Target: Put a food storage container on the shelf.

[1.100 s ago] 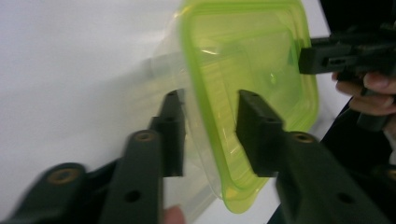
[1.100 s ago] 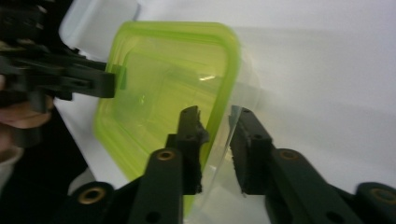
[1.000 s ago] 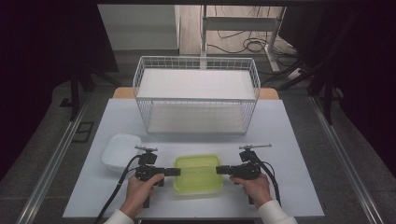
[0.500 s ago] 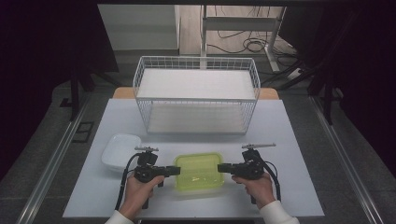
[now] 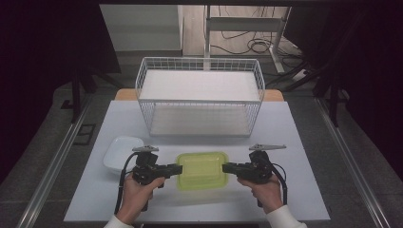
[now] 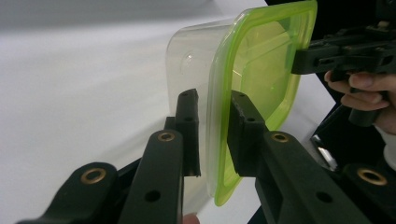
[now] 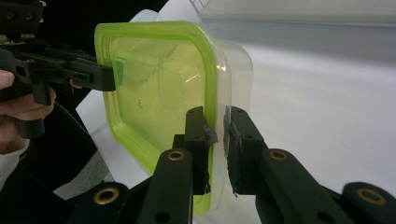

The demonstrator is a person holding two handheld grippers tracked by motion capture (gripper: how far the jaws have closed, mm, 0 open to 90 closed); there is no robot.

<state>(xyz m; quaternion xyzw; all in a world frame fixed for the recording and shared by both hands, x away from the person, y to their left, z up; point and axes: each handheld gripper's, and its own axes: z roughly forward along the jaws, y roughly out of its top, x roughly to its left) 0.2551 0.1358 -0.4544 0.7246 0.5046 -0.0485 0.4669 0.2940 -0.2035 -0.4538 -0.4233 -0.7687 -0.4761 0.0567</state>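
Observation:
A clear container with a lime-green lid [image 5: 202,170] sits between my two grippers near the table's front. My left gripper [image 5: 178,169] grips its left rim and my right gripper [image 5: 224,167] grips its right rim. In the left gripper view the jaws of the left gripper [image 6: 212,100] straddle the lid's edge and the clear wall of the container [image 6: 261,60]. In the right gripper view the right gripper [image 7: 217,114] pinches the rim of the container [image 7: 159,88], with the other gripper on the far side. Whether the container rests on the table or hangs just above it, I cannot tell.
A white wire basket [image 5: 199,95] with a white liner stands at the back middle of the white table [image 5: 294,142]. A shallow white dish [image 5: 121,153] lies left of my left gripper. The table's front edge runs just below the person's hands.
Both grippers and the green-lidded container between them have shifted slightly farther from the person. The grip on both rims stays the same.

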